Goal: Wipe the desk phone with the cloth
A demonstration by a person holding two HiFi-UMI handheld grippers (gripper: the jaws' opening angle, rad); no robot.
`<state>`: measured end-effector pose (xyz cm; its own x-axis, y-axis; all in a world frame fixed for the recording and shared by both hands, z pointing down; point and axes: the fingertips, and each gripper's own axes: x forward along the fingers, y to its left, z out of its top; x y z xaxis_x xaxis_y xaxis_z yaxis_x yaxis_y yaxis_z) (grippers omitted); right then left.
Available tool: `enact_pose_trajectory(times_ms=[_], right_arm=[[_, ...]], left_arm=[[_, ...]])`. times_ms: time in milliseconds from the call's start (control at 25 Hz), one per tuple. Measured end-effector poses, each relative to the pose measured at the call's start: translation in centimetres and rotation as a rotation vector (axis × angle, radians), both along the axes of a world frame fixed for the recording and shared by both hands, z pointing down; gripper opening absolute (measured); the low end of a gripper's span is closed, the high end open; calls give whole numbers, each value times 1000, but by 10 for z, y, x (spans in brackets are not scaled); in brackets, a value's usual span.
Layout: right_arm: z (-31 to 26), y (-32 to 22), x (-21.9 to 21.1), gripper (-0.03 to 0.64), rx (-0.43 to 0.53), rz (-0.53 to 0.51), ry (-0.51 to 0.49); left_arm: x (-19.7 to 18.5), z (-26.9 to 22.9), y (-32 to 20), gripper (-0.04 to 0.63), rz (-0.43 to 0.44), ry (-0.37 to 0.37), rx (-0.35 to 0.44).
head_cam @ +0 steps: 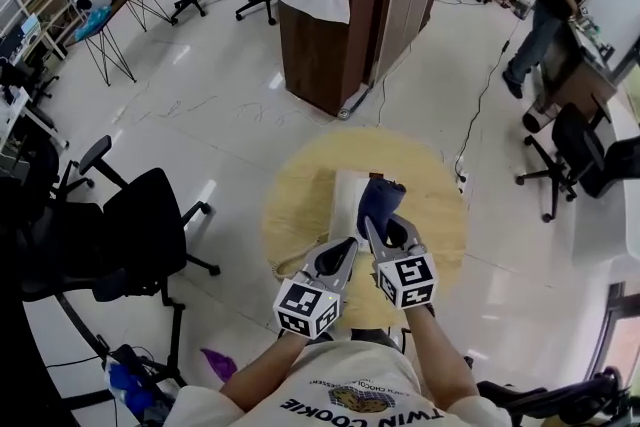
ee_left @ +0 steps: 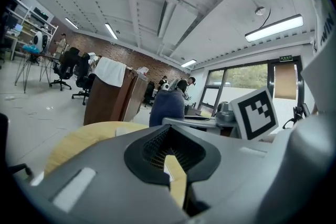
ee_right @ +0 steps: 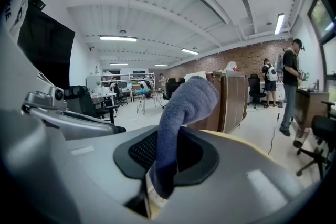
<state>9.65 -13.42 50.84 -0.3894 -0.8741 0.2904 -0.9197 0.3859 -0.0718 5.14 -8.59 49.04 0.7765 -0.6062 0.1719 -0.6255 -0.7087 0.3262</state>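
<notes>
A round wooden table (head_cam: 300, 215) carries a flat white desk phone (head_cam: 346, 198), partly covered on its right side. My right gripper (head_cam: 380, 227) is shut on a dark blue cloth (head_cam: 380, 199) that stands up from its jaws over the phone's right side; in the right gripper view the cloth (ee_right: 184, 113) rises from between the jaws. My left gripper (head_cam: 346, 247) hovers just beside it on the left, near the table's front. Its jaws are together with nothing in them (ee_left: 171, 161). The cloth (ee_left: 167, 107) shows ahead in the left gripper view.
A black office chair (head_cam: 140, 235) stands left of the table. A brown cabinet (head_cam: 340, 25) with a white towel hung on it is beyond. Another chair (head_cam: 575, 155) and a person (head_cam: 550, 10) are at the right. A cable runs across the floor (head_cam: 480, 115).
</notes>
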Motion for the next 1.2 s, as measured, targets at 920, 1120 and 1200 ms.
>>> enact_pose_trajectory(times_ms=[920, 1120, 1200], right_arm=[[76, -129, 33, 67, -178, 5, -131], [93, -123, 31, 67, -255, 6, -133], [94, -117, 28, 67, -267, -2, -134]], left_arm=[[-27, 15, -14, -8, -192, -48, -57], [-30, 13, -10, -8, -194, -52, -46], [-32, 10, -11, -8, -193, -50, -38]])
